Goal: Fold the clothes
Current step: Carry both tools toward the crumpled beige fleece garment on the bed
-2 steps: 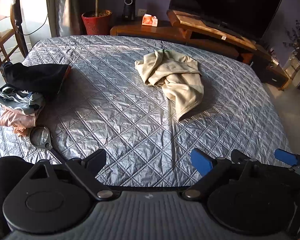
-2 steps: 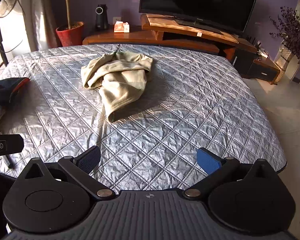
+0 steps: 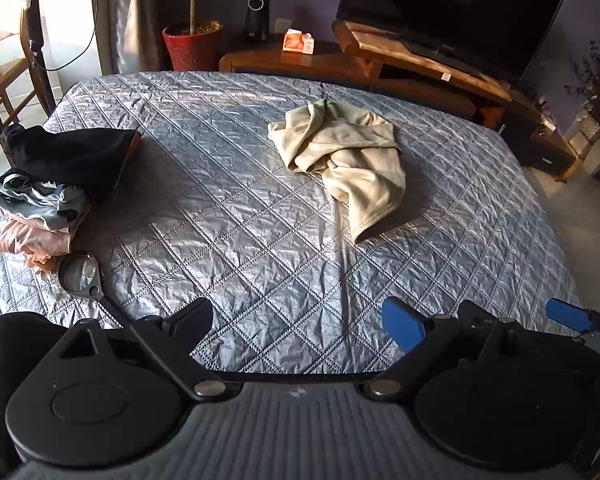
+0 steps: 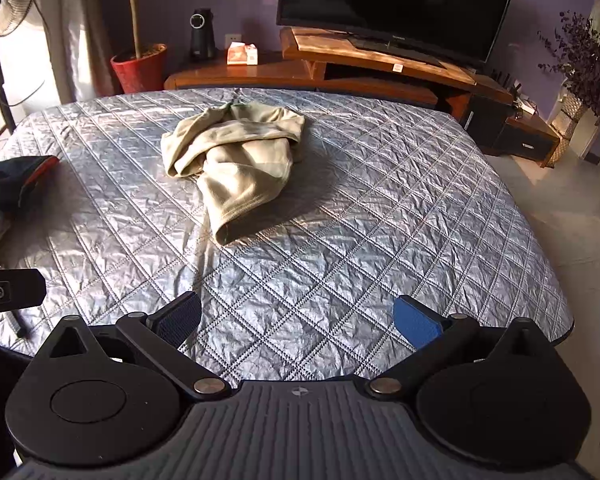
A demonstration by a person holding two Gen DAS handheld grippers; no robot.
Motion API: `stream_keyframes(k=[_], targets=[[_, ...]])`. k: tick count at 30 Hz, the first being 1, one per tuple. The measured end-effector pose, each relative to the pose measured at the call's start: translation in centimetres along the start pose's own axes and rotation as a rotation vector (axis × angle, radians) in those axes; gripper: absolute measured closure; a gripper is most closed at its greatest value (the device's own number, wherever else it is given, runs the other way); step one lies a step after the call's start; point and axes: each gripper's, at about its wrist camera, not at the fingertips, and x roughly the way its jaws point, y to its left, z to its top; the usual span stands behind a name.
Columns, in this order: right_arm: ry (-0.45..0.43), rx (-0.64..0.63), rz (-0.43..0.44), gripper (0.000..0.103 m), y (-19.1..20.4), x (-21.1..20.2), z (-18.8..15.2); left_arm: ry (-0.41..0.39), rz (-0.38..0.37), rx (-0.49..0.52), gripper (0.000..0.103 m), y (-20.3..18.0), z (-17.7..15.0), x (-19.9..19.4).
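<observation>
A beige garment [image 3: 342, 164] lies crumpled and unfolded mid-bed [image 3: 228, 216], well apart from a pile of clothes [image 3: 48, 196] at its left edge, while the left tongs [image 3: 298, 322] and right tongs [image 4: 298, 320] hover spread and empty over the near edge.

a: what's the left gripper [image 3: 298, 322] built like?

b: black linkage arms on two round black discs, silver pivot screws, a ribbed grey body with a small round logo. one finger pad [image 3: 403, 323] is blue.

a: and the right gripper [image 4: 298, 318]?

b: same build, blue pads [image 4: 417, 321] on black arms, silver screws, grey ribbed housing.
</observation>
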Motion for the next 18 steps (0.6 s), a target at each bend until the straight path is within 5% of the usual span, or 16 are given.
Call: stream_keyframes(k=[18], targets=[[0.029,-0.016,0.004,0.0,0.1,1.1,0.6,0.025,0.039,0.019,0.01,-0.4,-0.6,1.8]])
